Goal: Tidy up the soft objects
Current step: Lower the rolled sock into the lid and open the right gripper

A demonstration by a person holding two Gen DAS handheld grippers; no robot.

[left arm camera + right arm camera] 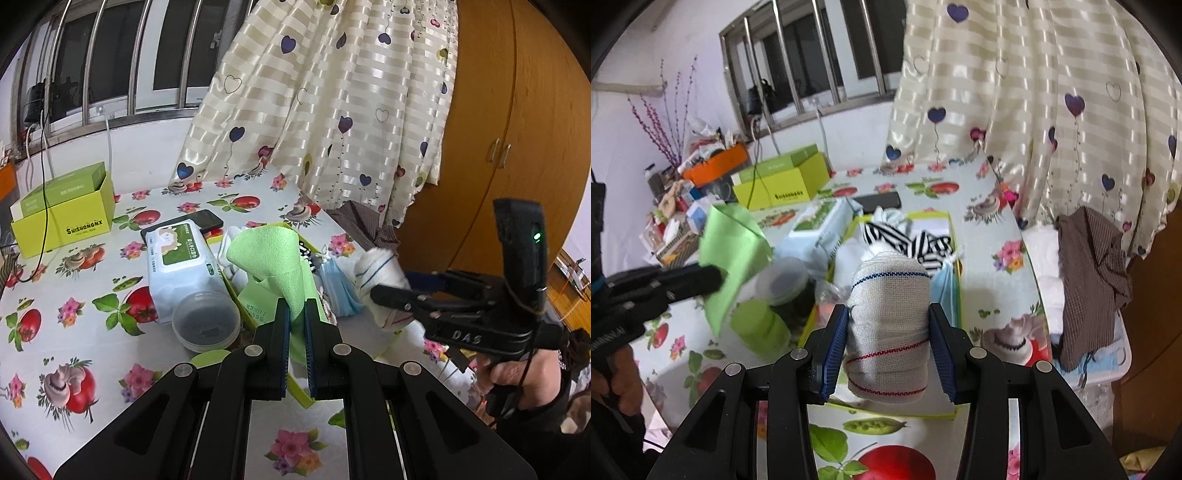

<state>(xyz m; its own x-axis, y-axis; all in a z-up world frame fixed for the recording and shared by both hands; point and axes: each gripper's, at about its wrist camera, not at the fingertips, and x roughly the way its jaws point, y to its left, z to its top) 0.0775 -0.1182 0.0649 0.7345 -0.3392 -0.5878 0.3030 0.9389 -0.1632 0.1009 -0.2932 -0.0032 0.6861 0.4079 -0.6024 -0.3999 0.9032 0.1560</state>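
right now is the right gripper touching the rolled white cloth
Touching. The right wrist view shows the right gripper with both blue pads pressed against the sides of the rolled white cloth.

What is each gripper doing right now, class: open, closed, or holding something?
Left gripper: closed on the green cloth.
Right gripper: closed on the rolled white towel.

The green cloth (271, 258) covers most of the lime box (955, 236) behind it, the clutter (679, 199) on the far shelf is just blur, and the brown garment (1089, 280) hides whatever's under it.
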